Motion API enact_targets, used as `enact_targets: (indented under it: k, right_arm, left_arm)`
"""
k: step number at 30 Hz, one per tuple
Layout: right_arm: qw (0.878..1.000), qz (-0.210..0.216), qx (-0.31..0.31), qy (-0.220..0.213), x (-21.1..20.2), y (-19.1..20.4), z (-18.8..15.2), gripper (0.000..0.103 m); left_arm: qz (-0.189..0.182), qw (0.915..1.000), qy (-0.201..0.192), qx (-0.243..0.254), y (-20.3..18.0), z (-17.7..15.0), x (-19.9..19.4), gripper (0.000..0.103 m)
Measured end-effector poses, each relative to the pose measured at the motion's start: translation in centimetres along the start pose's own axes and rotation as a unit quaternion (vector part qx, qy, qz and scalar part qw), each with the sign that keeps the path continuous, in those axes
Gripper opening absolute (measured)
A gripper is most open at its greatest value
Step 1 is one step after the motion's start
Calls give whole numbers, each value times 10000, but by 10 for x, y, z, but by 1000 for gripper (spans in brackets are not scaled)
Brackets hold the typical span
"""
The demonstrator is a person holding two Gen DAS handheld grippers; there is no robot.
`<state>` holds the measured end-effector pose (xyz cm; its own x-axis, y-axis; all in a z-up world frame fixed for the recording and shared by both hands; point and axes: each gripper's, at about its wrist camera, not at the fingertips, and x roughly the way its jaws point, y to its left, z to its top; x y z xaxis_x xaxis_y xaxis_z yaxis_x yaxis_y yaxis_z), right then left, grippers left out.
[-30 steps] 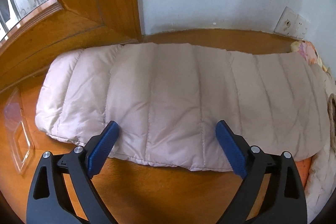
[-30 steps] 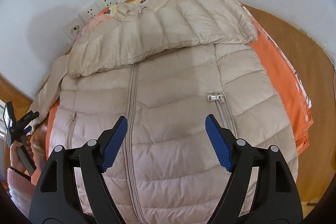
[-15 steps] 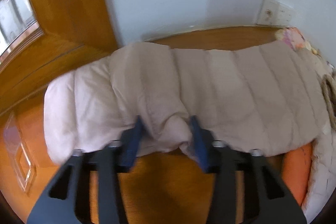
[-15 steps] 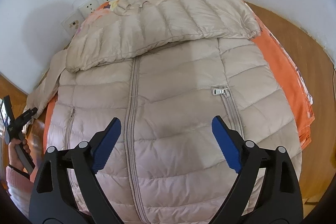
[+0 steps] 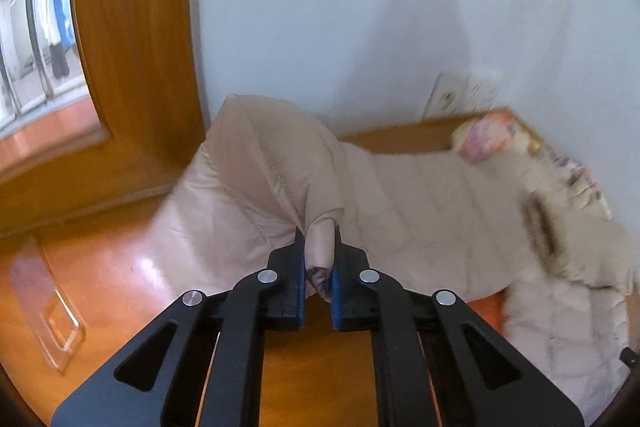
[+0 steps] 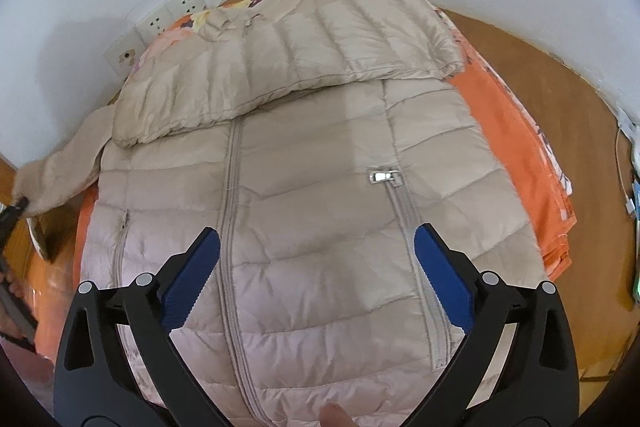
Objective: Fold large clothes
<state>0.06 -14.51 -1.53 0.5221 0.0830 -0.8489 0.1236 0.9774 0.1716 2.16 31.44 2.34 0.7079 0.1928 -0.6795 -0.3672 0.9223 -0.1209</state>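
Note:
A beige puffer jacket lies front up, zipped, on an orange floral cloth. One sleeve is folded across its chest. The other sleeve stretches out over the wooden surface. My left gripper is closing, and its pads press a pinched fold of that sleeve's near edge, which is lifted into a peak. My right gripper hovers over the jacket's lower front. Its jaws are opening wide, with nothing pinched between them.
A clear plastic tray lies on the wood at the left. A wooden window frame and a white wall with sockets close off the back. Cables lie at the far right. A person's fingertip shows at the bottom edge.
The left gripper closed on the sleeve's near edge and lifted it, so the flat sleeve now rises in a peak. The right gripper's jaws spread wider without moving.

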Motion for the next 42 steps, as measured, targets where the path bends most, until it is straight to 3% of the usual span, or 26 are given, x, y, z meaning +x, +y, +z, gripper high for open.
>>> enact_targets:
  k: [11,18,23,31,35,42]
  right_arm:
    - [9997,-37,-30,-238,-13,-16,4,97]
    - [9996,-80,39,-283,-21,-41,18,97]
    - [9991,-273,26,-322,-30,-59,24,97]
    - [9982,-380,284,-356,-30,-97,30,97]
    - [9976,-448,421,-325,-27,-115,32,97]
    - [9961,-562,624,-275,-25,-139,29,97]
  left_arm:
    - [-755,9927,-853,399,-74,29,-77,8]
    - [-1247,9844,-977,759,-140,33,-97,8]
    - [-1607,9782,-797,1049,-197,27,-87,8]
    - [-2062,9676,-43,1456,-289,-12,-31,8]
    - [-2083,9626,380,1690,-323,-37,1,8]
    - [-1914,9573,897,1971,-347,-71,47,8]
